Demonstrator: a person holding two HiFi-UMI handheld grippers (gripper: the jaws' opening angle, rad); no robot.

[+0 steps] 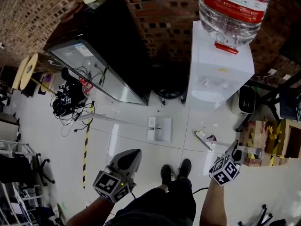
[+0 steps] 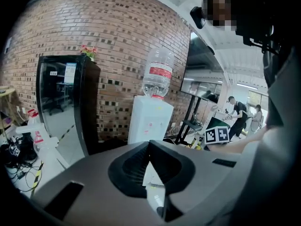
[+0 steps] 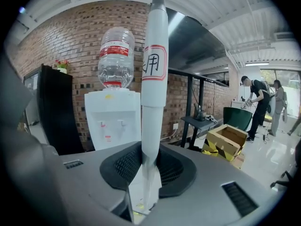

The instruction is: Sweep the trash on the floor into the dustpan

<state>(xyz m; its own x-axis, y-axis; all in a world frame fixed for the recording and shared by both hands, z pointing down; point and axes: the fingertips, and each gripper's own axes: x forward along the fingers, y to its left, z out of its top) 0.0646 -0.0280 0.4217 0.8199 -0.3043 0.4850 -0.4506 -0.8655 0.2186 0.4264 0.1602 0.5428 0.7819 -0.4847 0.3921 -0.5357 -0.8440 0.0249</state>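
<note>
Though unclear overhead, handle (image 3: 154,79) in gripper (image 3: 148,173).

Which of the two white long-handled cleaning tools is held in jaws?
The broom, clamped by its handle in the right gripper; the dustpan lies free on the floor ahead.

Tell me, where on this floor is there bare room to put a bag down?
Best spot: the tiles between the striped tape and the shoes, on the near side of the white dustpan. Crowded: the cable tangle on the left, and the trash and cardboard boxes on the right.
</note>
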